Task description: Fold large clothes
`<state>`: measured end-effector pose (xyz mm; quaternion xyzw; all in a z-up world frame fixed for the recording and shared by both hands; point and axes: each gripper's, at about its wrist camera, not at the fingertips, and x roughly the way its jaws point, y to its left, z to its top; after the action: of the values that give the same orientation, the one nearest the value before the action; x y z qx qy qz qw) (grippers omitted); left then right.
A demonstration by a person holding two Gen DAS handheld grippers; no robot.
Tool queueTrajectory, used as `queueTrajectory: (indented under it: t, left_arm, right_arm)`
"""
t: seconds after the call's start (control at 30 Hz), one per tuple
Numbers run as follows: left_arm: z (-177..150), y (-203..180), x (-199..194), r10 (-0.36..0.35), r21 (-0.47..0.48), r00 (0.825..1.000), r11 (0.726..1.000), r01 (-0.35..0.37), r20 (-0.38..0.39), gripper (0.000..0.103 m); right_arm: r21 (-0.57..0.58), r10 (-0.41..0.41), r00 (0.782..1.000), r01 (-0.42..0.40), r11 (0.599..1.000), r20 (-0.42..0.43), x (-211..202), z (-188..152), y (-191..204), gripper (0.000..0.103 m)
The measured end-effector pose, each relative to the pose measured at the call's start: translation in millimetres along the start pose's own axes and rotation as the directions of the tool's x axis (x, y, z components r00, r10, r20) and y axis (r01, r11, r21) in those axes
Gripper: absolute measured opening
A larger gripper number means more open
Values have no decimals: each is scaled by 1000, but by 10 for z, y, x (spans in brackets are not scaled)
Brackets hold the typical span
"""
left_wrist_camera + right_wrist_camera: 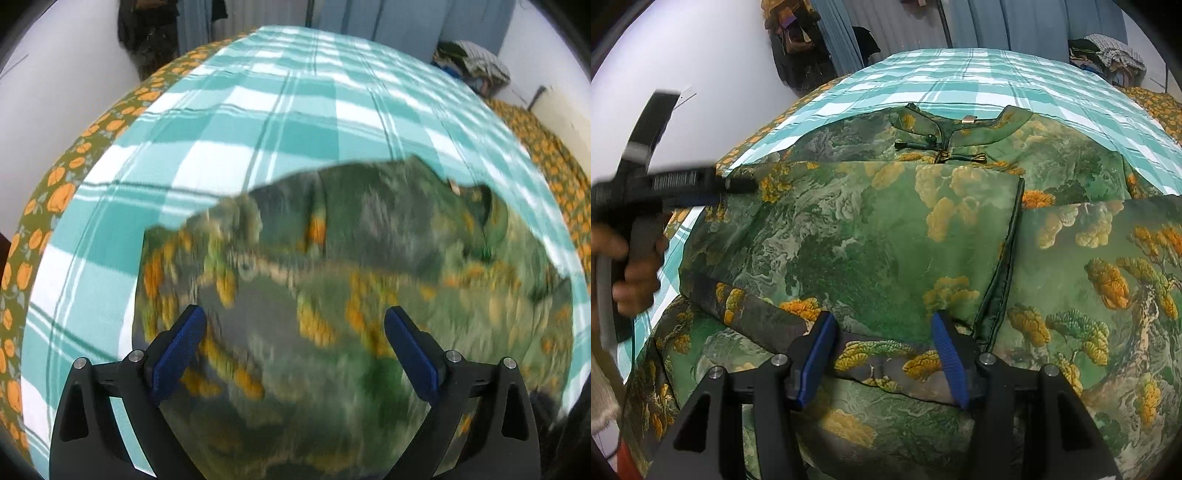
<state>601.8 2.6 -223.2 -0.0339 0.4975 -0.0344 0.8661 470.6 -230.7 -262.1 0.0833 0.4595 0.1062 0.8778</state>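
Observation:
A large green garment [871, 236] printed with orange trees lies spread on the bed, its collar [945, 136] at the far side. A panel is folded across its middle, and a dark sleeve band [768, 317] runs under it. My right gripper [884, 325] stands half open low over the near fold, with flat fabric between the pads and nothing pinched. A hand [635, 258] holds my left gripper [742, 183] at the garment's left edge. In the left wrist view the left gripper [293, 317] is wide open above the blurred garment [369, 258], and it holds nothing.
The bed carries a teal and white checked sheet [258, 110] over an orange-flowered cover [59, 192]. A pile of clothes [1108, 55] sits at the far right corner. Dark clothes [798, 48] hang on the back wall beside a blue curtain [1015, 22].

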Motion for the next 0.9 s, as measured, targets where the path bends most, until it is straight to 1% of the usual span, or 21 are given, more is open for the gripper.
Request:
queueTrajectory:
  t: [0.07,0.1,0.17,0.23,0.27,0.33,0.37,0.53,0.73,0.9]
  left_arm:
    - [48,13,62,23,-29,1000,999,-23,15,98]
    - [54,36,130,31,-49,999,998,-31,6,98]
    - [9,70,281,27,-72,999,997,-29,-37,98]
    - [-97,85,460,21,-54,994,998,-27,-104,99]
    - [-150,74,506,20,-32,993,999,-24,-117,99]
    - [-243,32,475,22,32,995,999,-20,-93,100]
    - [-273,32,464,18,44,995,999,-13,-95,100]
    - [-404,73,322,-7,67,996,998,13,-92,100]
    - [-780,13,65,-5,139,998,990,13,-60,100]
    - [-1062,-17,-88,-11,158,998,987,20,-57,100]
  right_arm:
    - [1,-1,1000,1,1000,0,1,1,3,55]
    - [1,-1,1000,1,1000,-1,1,2,4,55]
    - [-2,-4,1000,4,1000,-1,-1,-2,6,55]
    - [-5,-8,1000,8,1000,-2,-1,-3,11,55]
    - [-9,-13,1000,13,1000,-3,0,-7,18,55]
    - [-15,-20,1000,20,1000,-5,2,-4,27,55]
    - [-18,-25,1000,25,1000,-5,2,-7,32,55]
    - [-26,-39,999,39,999,-4,7,-5,49,55]
    - [-32,-47,999,47,998,-9,12,-8,52,55]
    - [-52,-70,997,69,996,-14,28,-18,86,55]
